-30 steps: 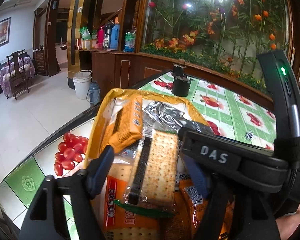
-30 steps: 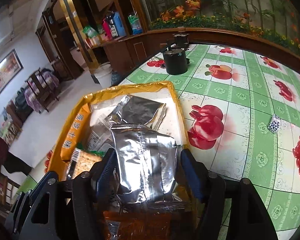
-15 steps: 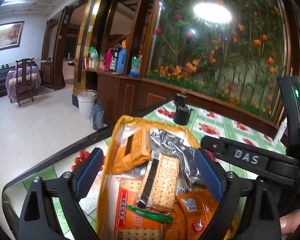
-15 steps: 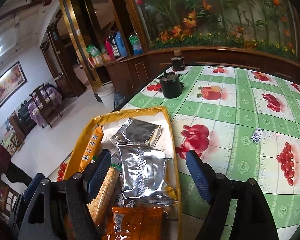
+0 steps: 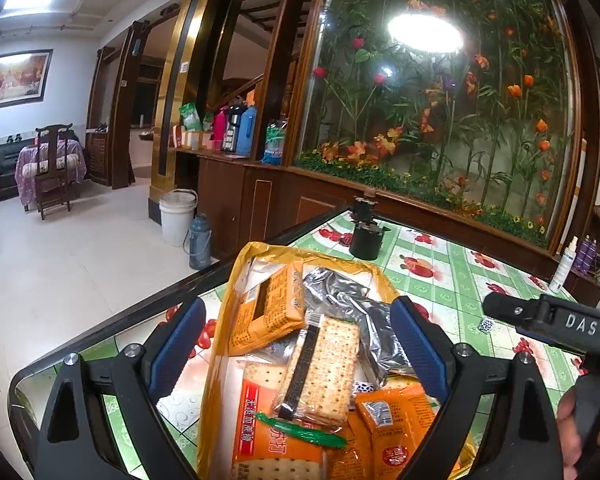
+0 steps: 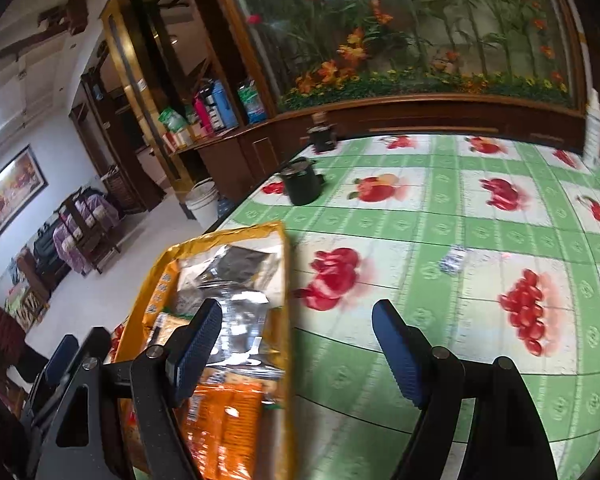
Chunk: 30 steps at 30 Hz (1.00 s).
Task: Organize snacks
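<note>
While the yellow tray is sitting at the near edge of the fruit-print tablecloth, both grippers are hovering above it with nothing between their pads. The left gripper is standing wide open straight over the tray, its blue pads apart from every packet. Inside the tray, a clear cracker sleeve is lying on top of the pile near the middle, tilted across an orange cracker pack. An orange box is leaning toward the tray's far left side, and crumpled silver foil packets are lying along the tray's right side. Small orange sachets are crowding the tray's near right corner. The right gripper is also spread wide and empty, with one pad over the tray's right rim and the other over bare cloth just beside the tray. A black pot is standing beyond the tray's far end, well apart from it. A small patterned wrapper is lying on the cloth to the right of the tray.
</note>
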Motion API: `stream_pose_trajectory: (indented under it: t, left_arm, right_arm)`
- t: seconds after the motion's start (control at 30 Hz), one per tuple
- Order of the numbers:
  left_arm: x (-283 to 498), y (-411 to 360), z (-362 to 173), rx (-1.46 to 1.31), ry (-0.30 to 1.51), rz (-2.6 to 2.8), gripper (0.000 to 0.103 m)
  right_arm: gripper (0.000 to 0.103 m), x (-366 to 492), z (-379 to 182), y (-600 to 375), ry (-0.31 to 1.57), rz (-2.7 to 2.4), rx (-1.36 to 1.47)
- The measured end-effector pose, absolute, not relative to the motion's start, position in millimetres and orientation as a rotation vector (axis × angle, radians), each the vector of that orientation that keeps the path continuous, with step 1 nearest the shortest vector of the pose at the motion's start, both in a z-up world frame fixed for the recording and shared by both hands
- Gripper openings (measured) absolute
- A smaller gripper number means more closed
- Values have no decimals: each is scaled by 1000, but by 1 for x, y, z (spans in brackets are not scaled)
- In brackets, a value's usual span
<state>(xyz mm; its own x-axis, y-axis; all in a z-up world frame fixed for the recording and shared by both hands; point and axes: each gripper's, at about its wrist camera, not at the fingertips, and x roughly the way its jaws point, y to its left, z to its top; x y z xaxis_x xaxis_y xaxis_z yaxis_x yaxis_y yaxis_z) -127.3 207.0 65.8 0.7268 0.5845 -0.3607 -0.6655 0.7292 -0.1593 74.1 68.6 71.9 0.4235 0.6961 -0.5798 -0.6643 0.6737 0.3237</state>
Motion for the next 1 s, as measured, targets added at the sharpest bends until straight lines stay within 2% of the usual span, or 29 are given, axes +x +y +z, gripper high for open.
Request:
stream_pose_trajectory:
  t: [0.33, 0.6, 1.0]
  left_arm:
    - [-124, 171, 68, -229, 317, 585, 94]
    - [-108, 117, 69, -65, 352, 444, 95]
    - [-82, 95, 63, -64, 440, 330, 95]
  right_arm:
    - [82, 97, 67, 25, 783, 803, 102]
    - [82, 106, 62, 5, 815, 790, 123]
    - [82, 129, 57, -31, 860, 754, 167]
